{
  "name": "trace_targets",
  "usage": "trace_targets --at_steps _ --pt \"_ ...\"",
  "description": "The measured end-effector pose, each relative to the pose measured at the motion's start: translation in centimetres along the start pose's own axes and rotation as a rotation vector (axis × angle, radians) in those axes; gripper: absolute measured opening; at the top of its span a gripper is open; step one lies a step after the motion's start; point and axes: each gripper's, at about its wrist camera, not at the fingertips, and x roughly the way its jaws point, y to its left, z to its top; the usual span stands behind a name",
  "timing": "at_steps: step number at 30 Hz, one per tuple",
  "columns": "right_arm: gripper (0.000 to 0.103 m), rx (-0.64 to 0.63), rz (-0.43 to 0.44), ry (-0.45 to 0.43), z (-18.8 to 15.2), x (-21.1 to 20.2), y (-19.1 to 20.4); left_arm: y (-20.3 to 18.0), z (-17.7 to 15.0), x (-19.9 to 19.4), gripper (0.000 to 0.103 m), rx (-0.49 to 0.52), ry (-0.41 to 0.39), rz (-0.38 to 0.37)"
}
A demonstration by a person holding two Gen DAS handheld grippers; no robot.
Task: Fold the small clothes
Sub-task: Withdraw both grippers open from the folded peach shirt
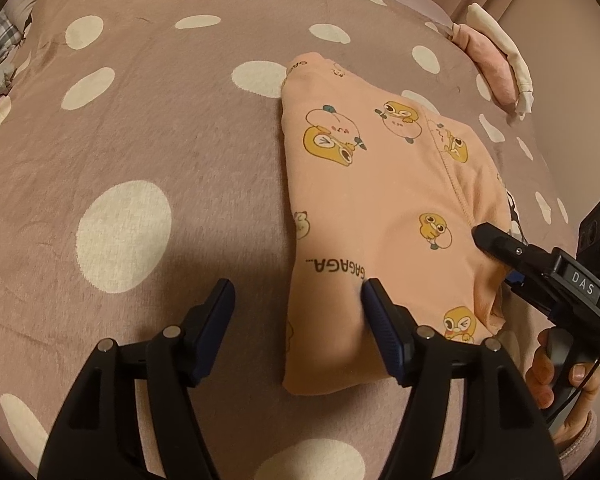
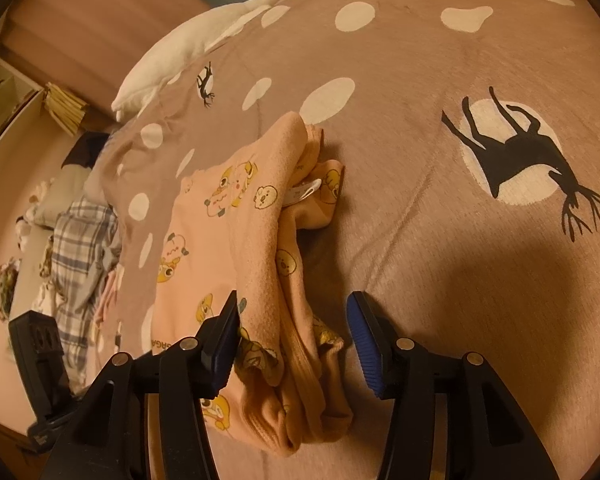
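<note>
now the left gripper point(image 1: 298, 294) is standing wide open, one finger pressing the folded peach garment point(image 1: 384, 200) to hold its fold; the right gripper point(image 2: 292, 312), also open and gripping nothing, is straddling its layered edge on the spotted bedcover point(image 1: 140, 140).

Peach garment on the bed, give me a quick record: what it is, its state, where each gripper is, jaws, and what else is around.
item: peach garment with duck cartoons
state: folded, flat on the dotted bedspread
left gripper: jaws open, right finger on the garment's near edge
right gripper: jaws open, straddling the layered edge
nearby: plush goose, pink clothes
</note>
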Motion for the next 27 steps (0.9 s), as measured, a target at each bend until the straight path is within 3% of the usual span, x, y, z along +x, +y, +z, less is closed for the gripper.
trace_targets --at_steps 15,19,24,27 --pt "0.052 -0.012 -0.003 -0.001 -0.3 -0.3 0.2 0.1 -0.7 -0.2 0.068 -0.002 0.002 0.015" --pt "0.065 -0.106 0.01 -0.006 -1.2 -0.9 1.4 0.2 -0.6 -0.2 0.068 -0.006 0.003 0.02" --pt "0.068 -0.175 -0.048 0.012 -1.6 -0.4 2.2 0.0 -0.8 -0.2 0.068 0.006 -0.001 0.029" --pt "0.068 -0.204 -0.13 0.024 -1.8 0.1 2.2 0.0 -1.0 -0.2 0.069 0.014 -0.002 0.034"
